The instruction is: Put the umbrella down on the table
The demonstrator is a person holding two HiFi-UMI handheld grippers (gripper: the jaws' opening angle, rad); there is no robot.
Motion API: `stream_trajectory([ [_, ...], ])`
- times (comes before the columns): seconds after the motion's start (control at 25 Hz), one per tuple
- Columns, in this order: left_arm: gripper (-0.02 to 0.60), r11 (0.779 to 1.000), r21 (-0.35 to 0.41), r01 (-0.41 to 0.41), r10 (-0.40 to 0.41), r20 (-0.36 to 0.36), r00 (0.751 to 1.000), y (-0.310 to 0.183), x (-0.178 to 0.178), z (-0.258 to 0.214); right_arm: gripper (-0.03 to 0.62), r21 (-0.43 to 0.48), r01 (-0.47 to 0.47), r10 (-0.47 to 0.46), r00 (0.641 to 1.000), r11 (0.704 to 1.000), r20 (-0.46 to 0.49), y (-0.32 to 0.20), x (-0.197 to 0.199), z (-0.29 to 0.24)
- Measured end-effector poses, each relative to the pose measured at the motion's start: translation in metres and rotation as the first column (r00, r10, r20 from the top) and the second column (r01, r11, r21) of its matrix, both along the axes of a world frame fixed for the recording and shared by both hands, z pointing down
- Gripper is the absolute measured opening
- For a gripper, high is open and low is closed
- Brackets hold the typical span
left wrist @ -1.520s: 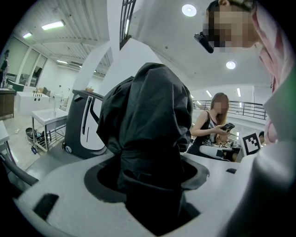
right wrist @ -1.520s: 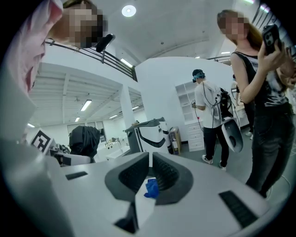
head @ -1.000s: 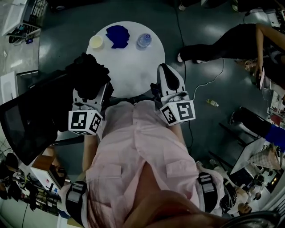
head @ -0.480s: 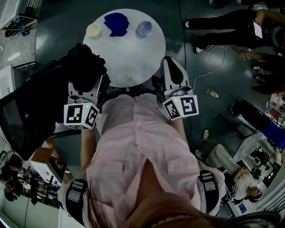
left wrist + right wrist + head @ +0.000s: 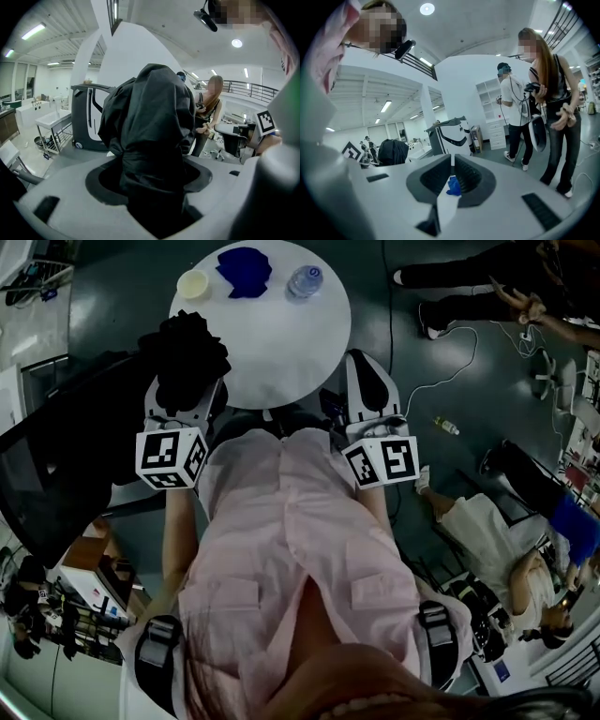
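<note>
A folded black umbrella [image 5: 187, 357] is bunched between the jaws of my left gripper [image 5: 190, 401], which is shut on it. It hangs over the near left edge of the round white table [image 5: 281, 343]. In the left gripper view the umbrella [image 5: 150, 126] fills the gap between the jaws of the left gripper [image 5: 150, 187] and hides most of what lies ahead. My right gripper [image 5: 362, 362] is at the table's near right edge, shut and holding nothing. The right gripper view shows the right gripper [image 5: 451, 161] and the umbrella [image 5: 393, 151] off to its left.
At the table's far side lie a blue cloth [image 5: 244, 268], a pale cup [image 5: 193, 282] and a water bottle [image 5: 304, 279]. A large black chair [image 5: 56, 474] stands at the left. People [image 5: 478, 521], a cable and a small bottle [image 5: 446, 427] are on the floor at the right.
My left gripper has sunk a little with the umbrella, closer to the table's left edge. The right gripper has stayed by the near right edge. People at the right have shifted.
</note>
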State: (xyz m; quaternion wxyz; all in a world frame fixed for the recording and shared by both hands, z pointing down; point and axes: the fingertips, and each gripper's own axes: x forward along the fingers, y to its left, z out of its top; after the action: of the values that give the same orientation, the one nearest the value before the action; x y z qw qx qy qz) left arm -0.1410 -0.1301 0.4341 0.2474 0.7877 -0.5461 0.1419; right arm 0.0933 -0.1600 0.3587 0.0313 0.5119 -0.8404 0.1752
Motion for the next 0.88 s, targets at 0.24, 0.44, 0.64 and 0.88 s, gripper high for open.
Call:
stream_trajectory([
  [0.24,0.311,1.0,-0.025,0.0,-0.001,-0.016,1.0,0.003,0.008,0.008,0.041,0.001,-0.013,0.013,1.0,1.0,0.004,0.003,0.01,0.0],
  [0.44,0.311,0.999,-0.03,-0.034,0.034,-0.005,0.999,0.012,0.01,0.011,0.04,0.021,-0.02,0.02,1.0,1.0,0.004,0.003,0.011,-0.004],
  [0.64,0.311,0.997,-0.049,-0.061,0.062,0.012,0.998,0.013,0.011,0.016,0.04,0.037,-0.004,0.004,1.0,0.999,0.005,-0.001,0.008,-0.011],
  [0.88,0.311,0.992,-0.102,-0.068,0.072,0.038,0.997,0.004,0.011,0.039,0.04,0.02,-0.004,0.004,1.0,1.0,0.028,-0.003,0.0,-0.008],
])
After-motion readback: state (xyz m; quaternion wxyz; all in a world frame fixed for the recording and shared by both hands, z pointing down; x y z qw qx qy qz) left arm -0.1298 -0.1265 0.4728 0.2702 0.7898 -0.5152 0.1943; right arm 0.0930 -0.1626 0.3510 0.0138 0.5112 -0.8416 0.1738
